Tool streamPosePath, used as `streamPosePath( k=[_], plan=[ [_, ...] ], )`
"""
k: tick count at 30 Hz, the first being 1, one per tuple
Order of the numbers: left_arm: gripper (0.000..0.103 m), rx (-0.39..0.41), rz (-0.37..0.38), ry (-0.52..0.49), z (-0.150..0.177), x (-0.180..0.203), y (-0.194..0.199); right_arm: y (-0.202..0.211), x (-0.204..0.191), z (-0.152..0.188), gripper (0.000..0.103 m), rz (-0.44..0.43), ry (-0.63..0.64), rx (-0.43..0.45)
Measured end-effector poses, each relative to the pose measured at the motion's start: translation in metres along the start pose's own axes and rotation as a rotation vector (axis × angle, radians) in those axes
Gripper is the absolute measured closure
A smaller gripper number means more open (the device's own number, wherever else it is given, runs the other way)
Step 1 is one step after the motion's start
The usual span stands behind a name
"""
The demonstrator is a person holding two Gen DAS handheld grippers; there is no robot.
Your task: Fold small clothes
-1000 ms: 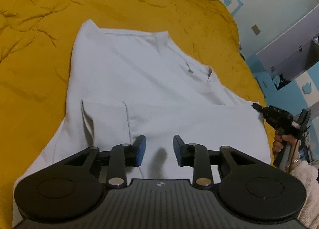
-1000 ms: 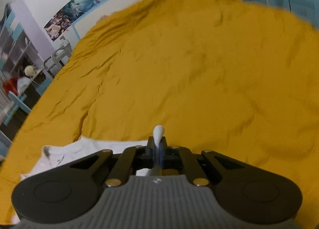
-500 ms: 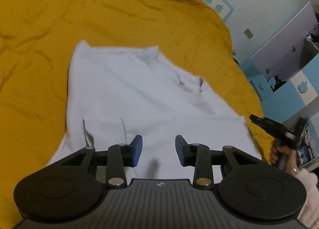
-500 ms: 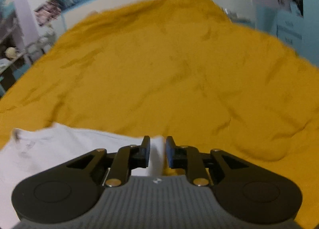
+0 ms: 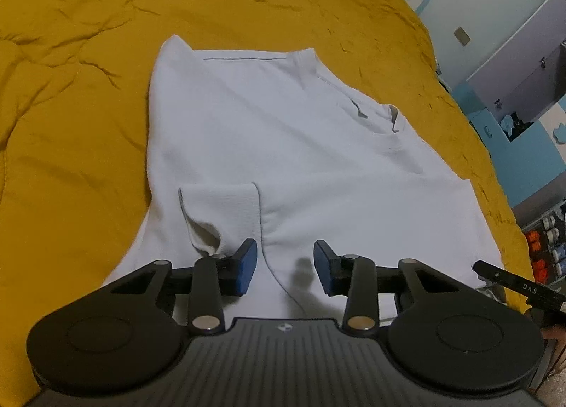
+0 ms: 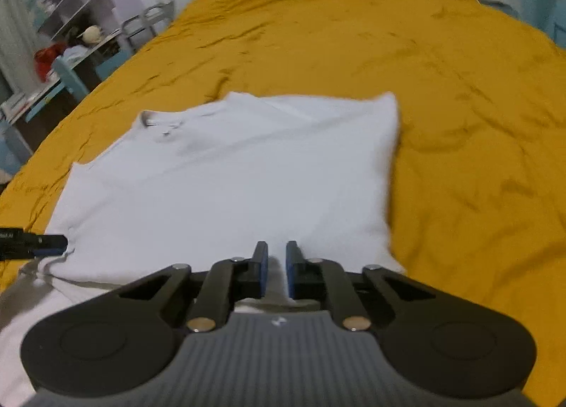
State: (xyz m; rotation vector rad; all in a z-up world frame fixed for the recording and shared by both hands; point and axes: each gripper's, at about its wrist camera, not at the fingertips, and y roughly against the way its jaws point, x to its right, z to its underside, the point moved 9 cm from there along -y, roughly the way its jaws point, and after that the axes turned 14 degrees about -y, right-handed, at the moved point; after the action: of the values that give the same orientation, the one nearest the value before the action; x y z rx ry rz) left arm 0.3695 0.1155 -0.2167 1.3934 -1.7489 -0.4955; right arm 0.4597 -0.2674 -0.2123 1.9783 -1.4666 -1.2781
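One "DAS" mark, right tool point(image 5: 514, 285)

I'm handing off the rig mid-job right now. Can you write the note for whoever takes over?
Left gripper: open, jaws have just been opening, nothing between them, over the near edge of the white cotton T-shirt.
Right gripper: jaws a narrow gap apart, empty, over the same near edge.
The shirt lies flat on the mustard-yellow bedspread, collar at the far side.
Done: one short sleeve is folded in onto the body.
Left: probably the remaining folds. The shirt is still spread wide, and neither gripper holds cloth.
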Motion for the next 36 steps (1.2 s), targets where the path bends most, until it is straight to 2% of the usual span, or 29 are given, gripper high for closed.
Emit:
streamPosePath(
  k=[2,3,5,7,8,11,15,17,20,24,27,29,36],
  plan=[
    [0.059,0.005,0.002,0.006,-0.001,0.0,0.0,0.004,0.002,0.001,0.102,-0.007,-0.026,-0.012],
    [0.059,0.006,0.0,0.001,-0.002,0.0,0.001,0.011,0.0,0.001,0.099,-0.016,-0.037,-0.014],
    [0.059,0.013,-0.003,-0.005,-0.004,0.003,0.011,0.037,-0.012,-0.002,0.077,-0.03,-0.034,0.038],
    [0.059,0.028,-0.009,-0.016,-0.003,0.009,0.033,0.07,-0.029,0.0,0.065,-0.058,-0.004,0.089],
    [0.056,0.043,-0.007,-0.022,-0.002,0.012,0.047,0.088,-0.035,0.004,0.063,-0.07,0.011,0.103],
    [0.043,0.079,0.032,-0.025,0.012,0.021,0.097,0.142,-0.047,0.027,0.063,-0.103,0.024,0.133],
    [0.04,0.106,0.025,-0.055,0.05,0.017,0.168,0.202,-0.045,0.07,0.06,-0.162,0.011,0.165],
    [0.04,0.104,0.004,-0.074,0.076,0.011,0.199,0.224,-0.039,0.096,0.06,-0.147,0.036,0.169],
    [0.04,0.08,0.01,-0.081,0.114,0.006,0.229,0.246,-0.024,0.136,0.06,-0.072,0.103,0.169],
    [0.04,0.032,0.017,-0.095,0.161,-0.002,0.25,0.262,-0.002,0.182,0.059,-0.06,0.108,0.118],
    [0.033,-0.028,0.022,-0.075,0.193,-0.015,0.251,0.272,0.015,0.204,0.055,-0.054,0.091,0.098],
    [0.032,-0.039,0.067,-0.045,0.21,-0.023,0.249,0.273,0.026,0.214,0.054,-0.056,0.084,0.093],
    [0.032,-0.045,0.111,-0.002,0.23,-0.045,0.238,0.266,0.046,0.242,0.055,-0.053,0.046,0.046]
  ],
)
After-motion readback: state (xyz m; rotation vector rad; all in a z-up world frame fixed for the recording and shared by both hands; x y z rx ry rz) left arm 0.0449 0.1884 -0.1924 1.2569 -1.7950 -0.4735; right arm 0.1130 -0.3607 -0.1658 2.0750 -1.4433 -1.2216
